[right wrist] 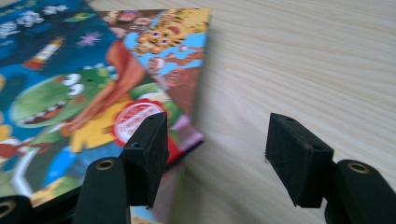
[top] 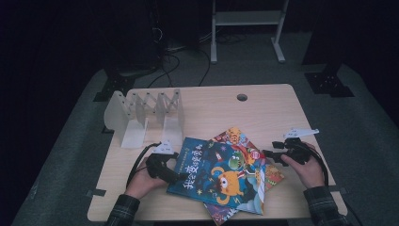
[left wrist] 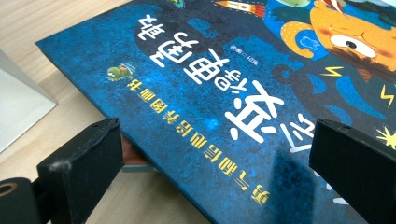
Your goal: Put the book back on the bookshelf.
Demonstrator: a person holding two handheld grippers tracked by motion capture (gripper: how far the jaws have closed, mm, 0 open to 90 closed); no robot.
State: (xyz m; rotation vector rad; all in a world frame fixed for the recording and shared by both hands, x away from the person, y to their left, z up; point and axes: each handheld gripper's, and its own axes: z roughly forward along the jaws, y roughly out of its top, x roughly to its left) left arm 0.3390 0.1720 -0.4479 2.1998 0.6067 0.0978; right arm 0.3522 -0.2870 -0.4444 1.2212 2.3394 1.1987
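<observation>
A blue picture book point(top: 221, 176) lies on top of a second colourful book point(top: 235, 136) near the table's front edge. My left gripper point(top: 181, 178) is at the blue book's left edge. In the left gripper view it point(left wrist: 215, 163) stands open, one jaw beside the edge of the blue cover point(left wrist: 196, 84) and the other above it, neither pad pressing. My right gripper point(top: 267, 154) is at the books' right side. In the right gripper view it point(right wrist: 219, 149) is open, with one jaw over the corner of the blue book point(right wrist: 56, 98) and the lower book point(right wrist: 173, 42), the other over bare wood.
A white folding book rack point(top: 146, 115) stands at the back left of the wooden table point(top: 263, 108). A round hole point(top: 242, 97) sits near the table's far edge. Dark floor, cables and a white frame lie beyond the table.
</observation>
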